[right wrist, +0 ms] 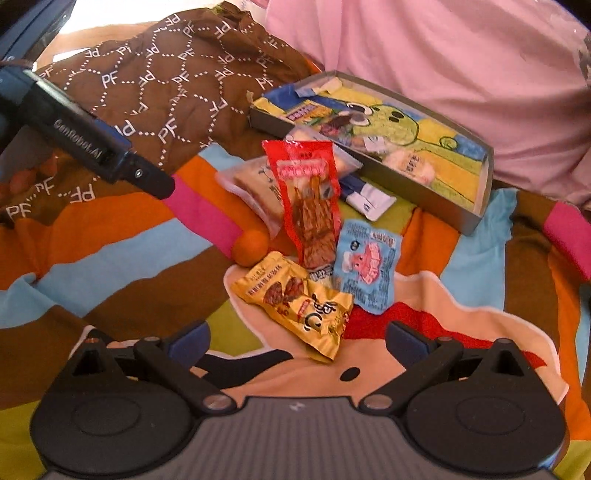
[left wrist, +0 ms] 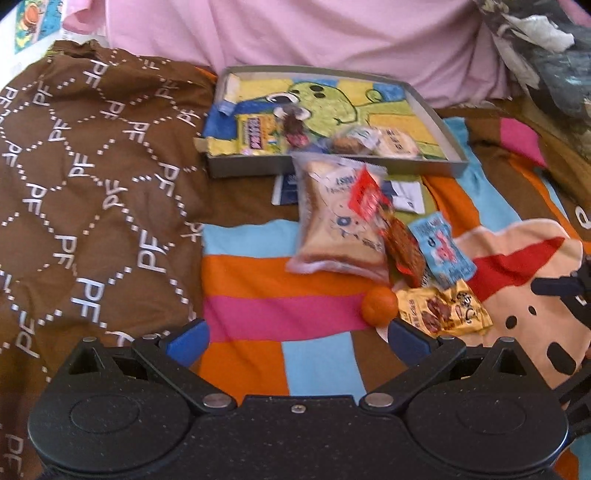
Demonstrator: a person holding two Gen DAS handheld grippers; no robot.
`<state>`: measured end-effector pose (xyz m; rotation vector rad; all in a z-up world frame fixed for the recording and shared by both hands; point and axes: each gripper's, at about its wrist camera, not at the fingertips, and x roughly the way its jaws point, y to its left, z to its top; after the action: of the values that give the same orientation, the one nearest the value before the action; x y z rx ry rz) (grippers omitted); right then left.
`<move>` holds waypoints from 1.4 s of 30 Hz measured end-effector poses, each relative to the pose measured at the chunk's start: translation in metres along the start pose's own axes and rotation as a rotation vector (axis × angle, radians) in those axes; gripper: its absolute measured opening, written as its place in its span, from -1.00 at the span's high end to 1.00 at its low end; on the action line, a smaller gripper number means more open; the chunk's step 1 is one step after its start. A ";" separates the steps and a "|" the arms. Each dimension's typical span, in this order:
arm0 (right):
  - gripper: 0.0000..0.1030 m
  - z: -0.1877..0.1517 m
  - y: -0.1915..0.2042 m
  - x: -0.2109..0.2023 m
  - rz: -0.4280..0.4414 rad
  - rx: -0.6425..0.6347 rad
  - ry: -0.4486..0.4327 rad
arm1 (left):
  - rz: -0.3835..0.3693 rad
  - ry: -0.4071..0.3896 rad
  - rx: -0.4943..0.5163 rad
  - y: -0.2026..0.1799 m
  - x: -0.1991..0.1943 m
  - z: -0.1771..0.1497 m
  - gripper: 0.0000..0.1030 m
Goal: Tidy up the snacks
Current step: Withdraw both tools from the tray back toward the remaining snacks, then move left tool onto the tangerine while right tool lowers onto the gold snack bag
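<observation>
A shallow grey box [left wrist: 432, 109] [right wrist: 484, 177] with a green cartoon lining lies on the bed and holds several snack packets. In front of it lie a clear bread packet [left wrist: 332, 221] [right wrist: 255, 184], a red packet [left wrist: 369, 195] [right wrist: 310, 184], a light blue packet [left wrist: 441, 251] [right wrist: 367, 266], a yellow packet [left wrist: 447, 308] [right wrist: 295, 299] and a small orange [left wrist: 379, 305] [right wrist: 250, 248]. My left gripper [left wrist: 297, 338] is open, just short of the orange. My right gripper [right wrist: 297, 338] is open, with the yellow packet's near end between its fingers, untouched.
A brown quilted cover [left wrist: 92, 166] [right wrist: 177, 74] bulges at the left. Pink bedding [left wrist: 295, 33] [right wrist: 443, 48] rises behind the box. A white and blue sachet [left wrist: 404, 195] [right wrist: 369, 201] lies by the box front. The other gripper's body [right wrist: 92, 140] crosses the right wrist view's left side.
</observation>
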<state>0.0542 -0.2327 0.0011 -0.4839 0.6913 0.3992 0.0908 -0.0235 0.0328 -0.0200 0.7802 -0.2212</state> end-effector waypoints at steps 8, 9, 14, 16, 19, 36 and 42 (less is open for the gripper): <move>-1.00 -0.002 -0.009 0.012 -0.003 0.014 0.014 | -0.054 0.039 0.009 -0.011 0.018 -0.005 -0.98; -1.00 -0.002 -0.010 0.014 0.003 0.016 0.012 | -0.057 0.040 0.013 -0.013 0.020 -0.005 -0.98; -1.00 0.001 -0.016 0.021 0.036 -0.025 0.016 | -0.097 0.047 0.055 -0.022 0.033 -0.005 -0.98; -1.00 0.002 -0.018 0.026 0.048 -0.053 0.025 | -0.122 0.059 0.063 -0.024 0.039 -0.004 -0.98; -1.00 0.004 -0.019 0.034 0.066 -0.106 0.031 | -0.144 0.062 0.069 -0.029 0.047 -0.003 -0.98; -0.99 0.022 -0.022 0.075 0.307 -0.251 0.041 | -0.157 0.040 0.161 -0.045 0.073 0.007 -0.98; -0.92 0.024 -0.026 0.084 0.362 -0.245 0.054 | -0.203 0.053 0.146 -0.046 0.081 0.010 -0.98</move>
<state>0.1381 -0.2251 -0.0332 -0.6039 0.7882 0.8209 0.1449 -0.0855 -0.0124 0.0454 0.8131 -0.4722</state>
